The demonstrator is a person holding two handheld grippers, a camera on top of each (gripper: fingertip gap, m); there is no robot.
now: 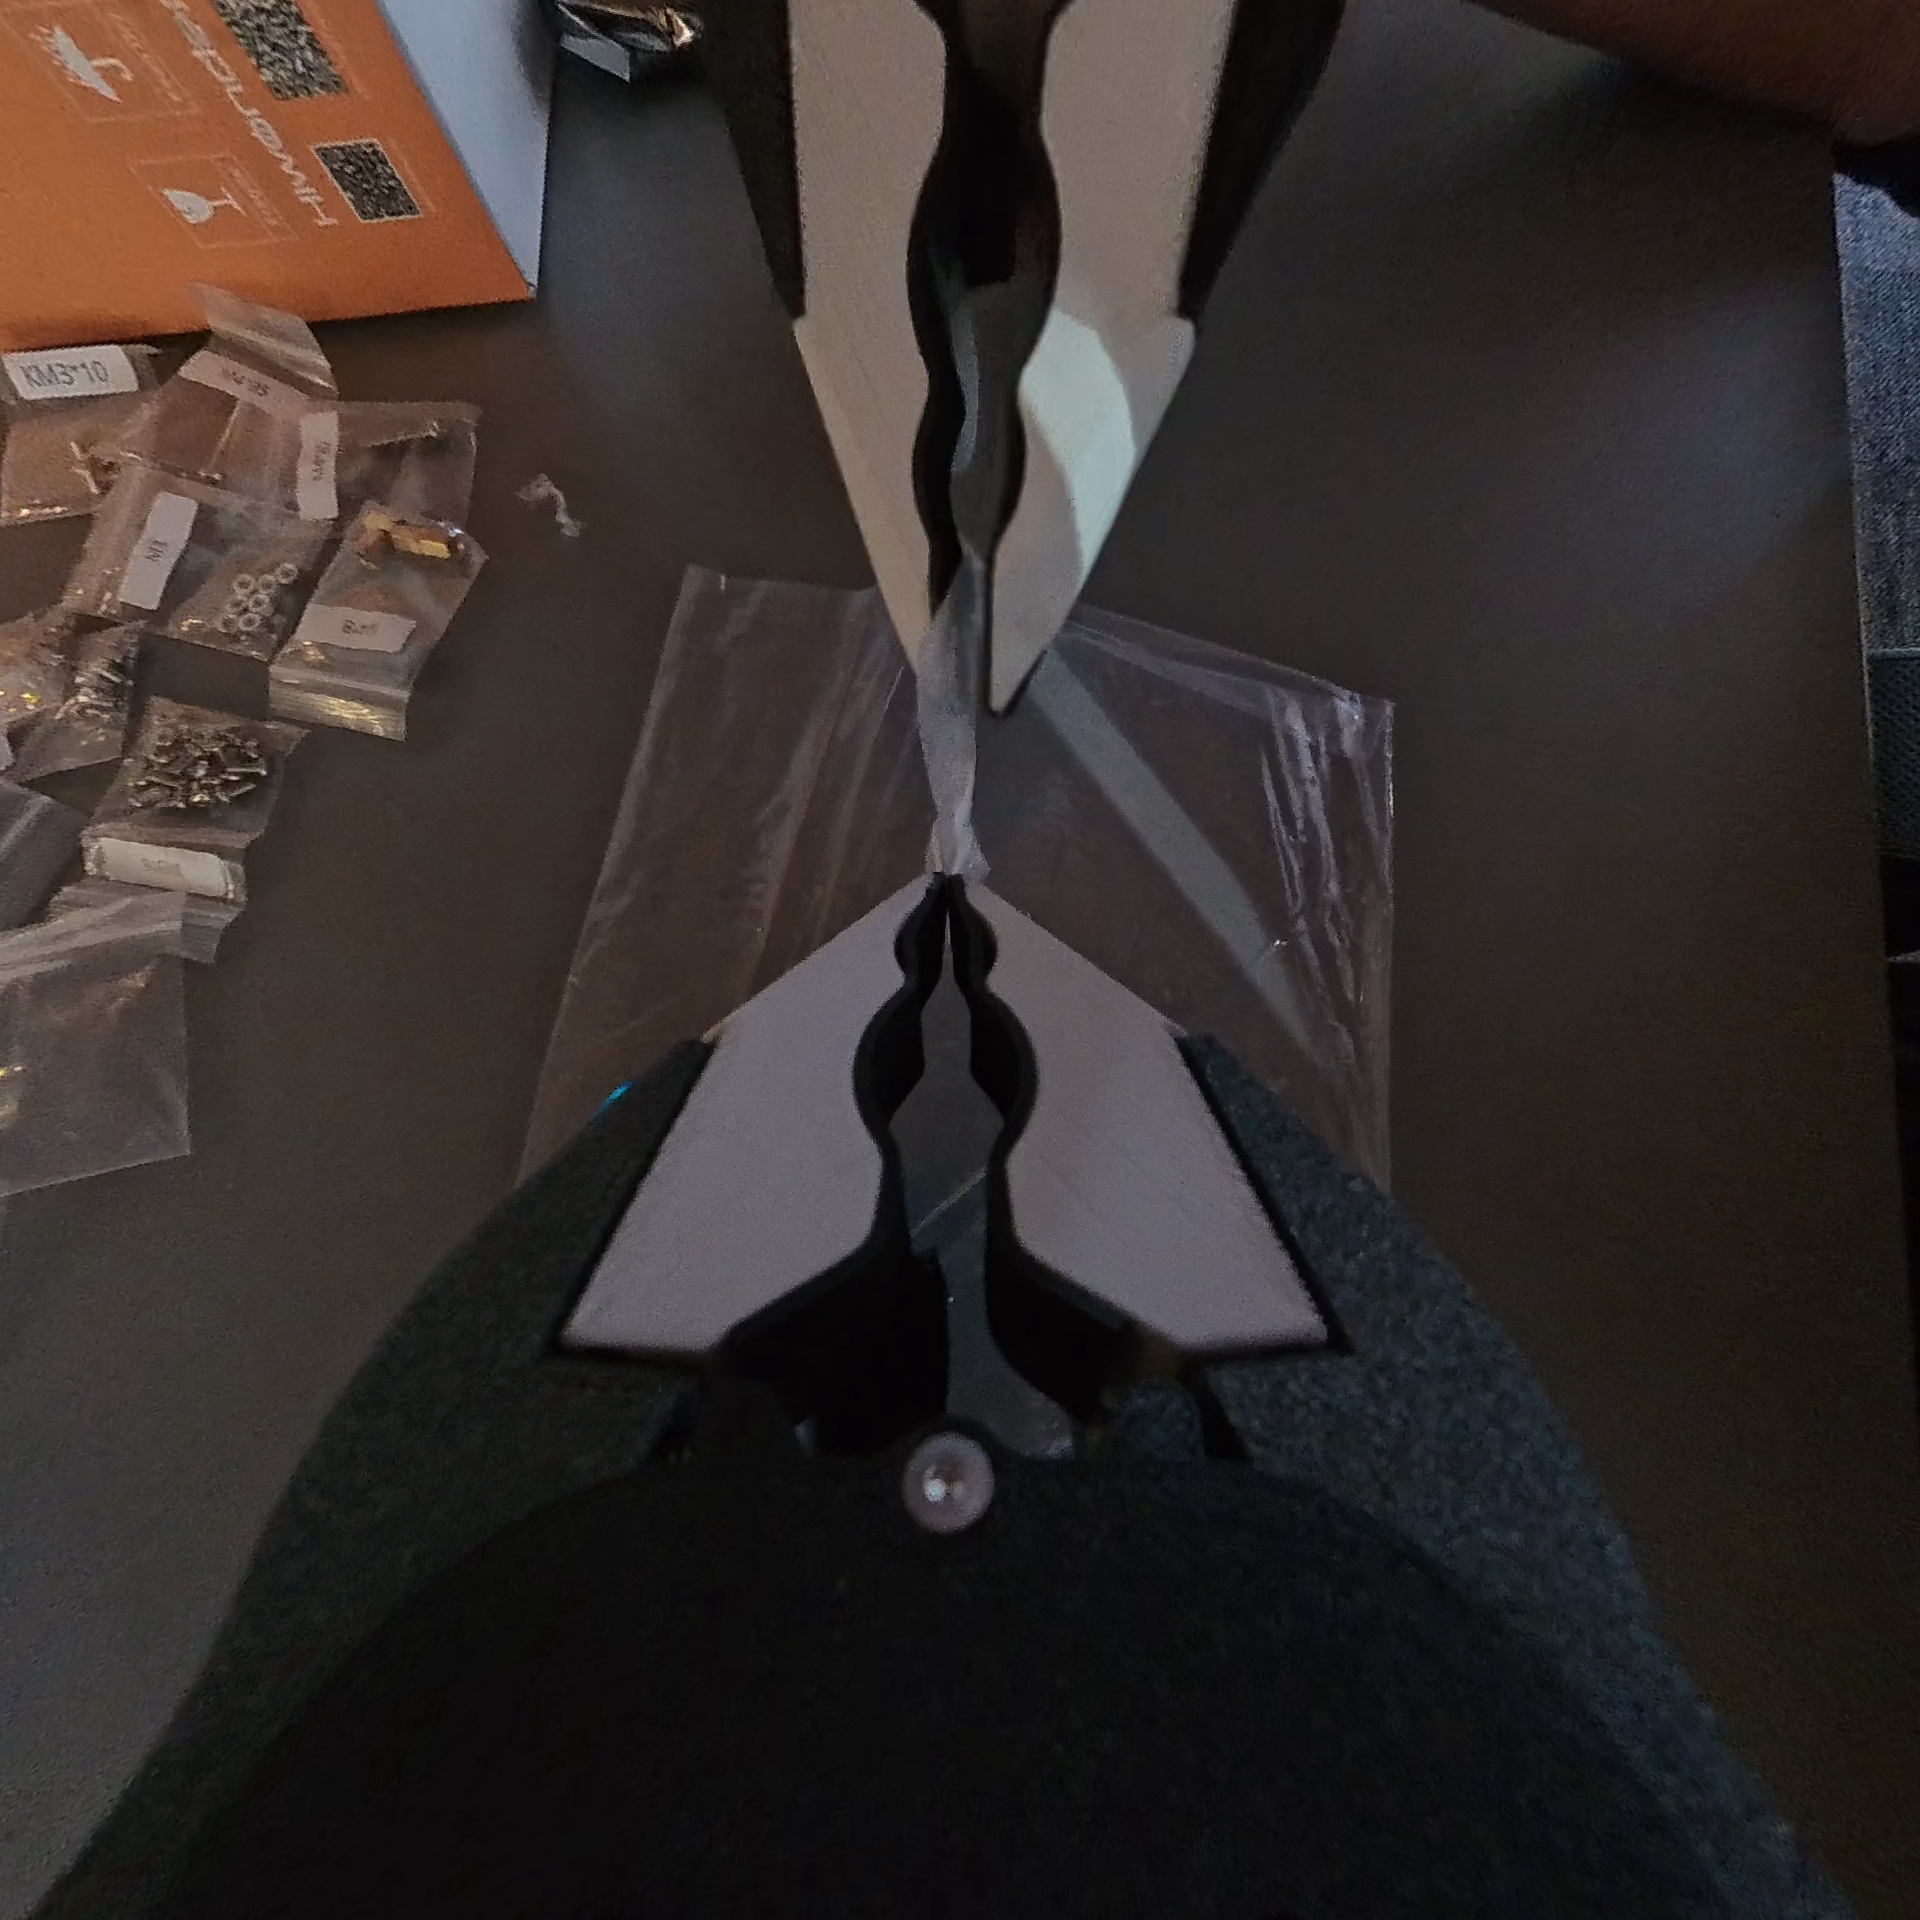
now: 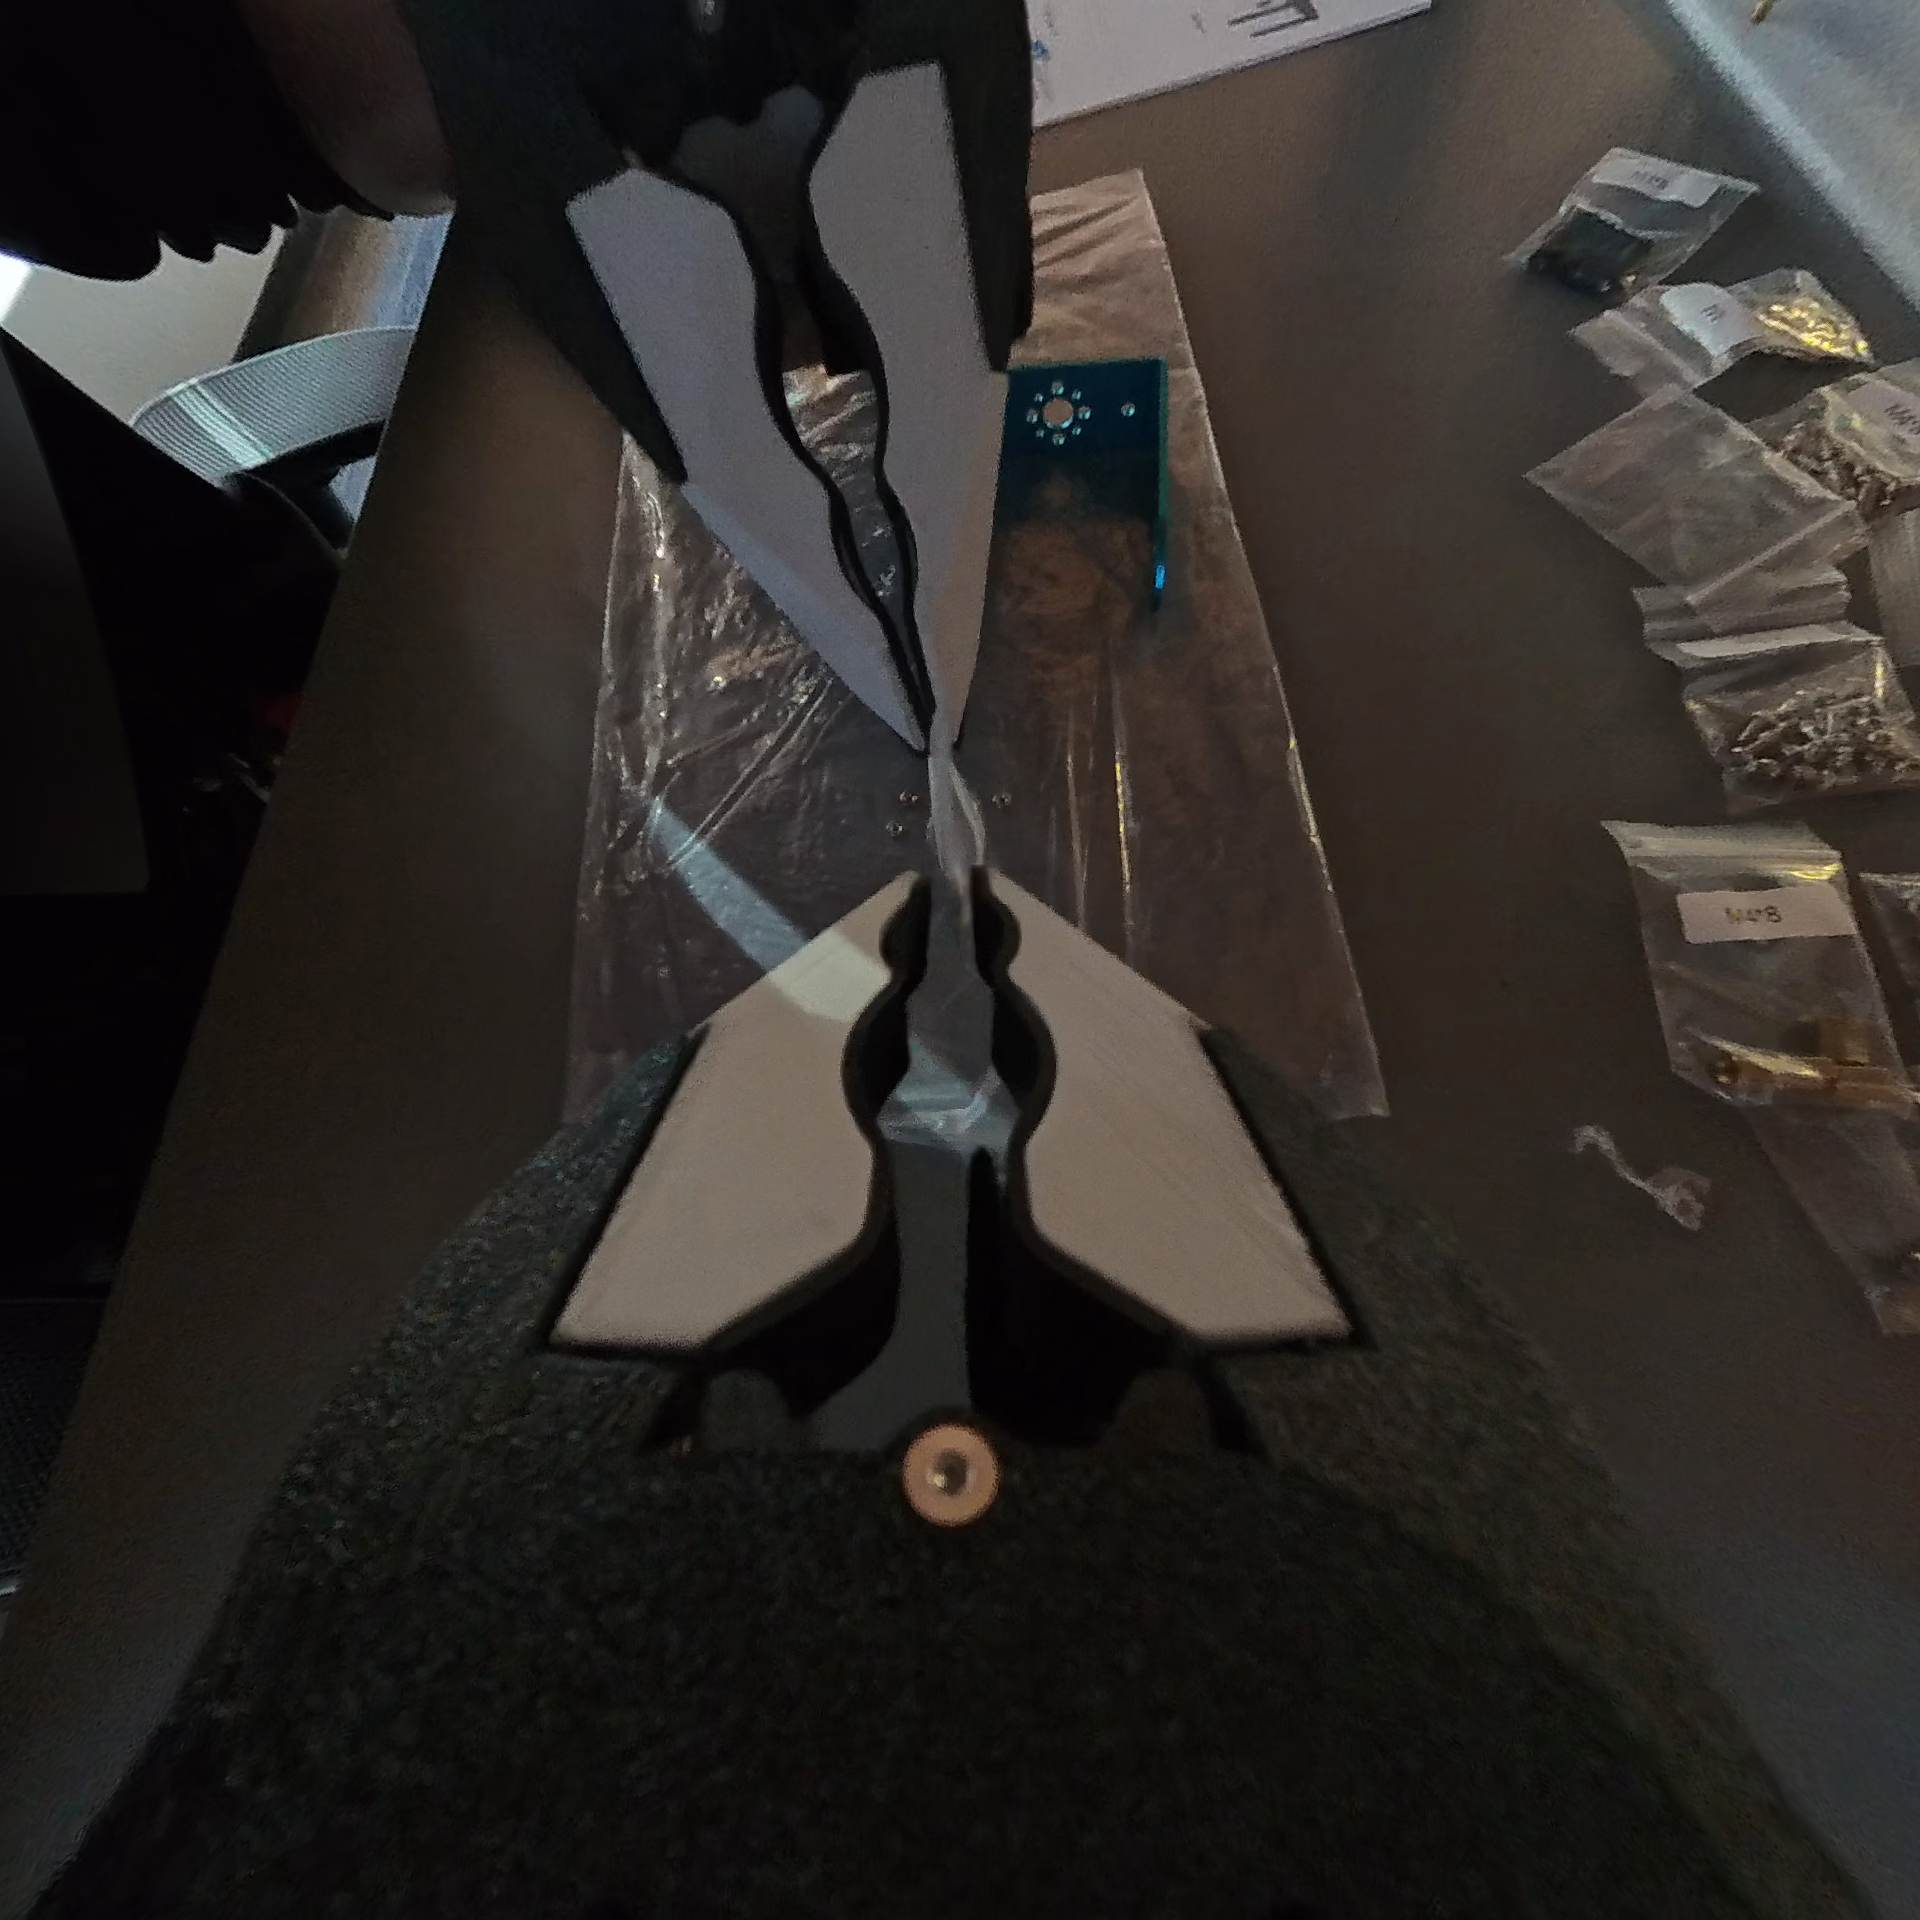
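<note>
- Clear plastic bag (image 1: 951, 769) is stretched taut between both tips, lifted above the worktop (image 1: 1558, 520).
- Left hand-held gripper (image 1: 948, 883) pinches it; right hand-held gripper (image 2: 948, 883) pinches it too.
- Small screw packets (image 1: 208, 623) lie off to the left gripper's left side.
</note>
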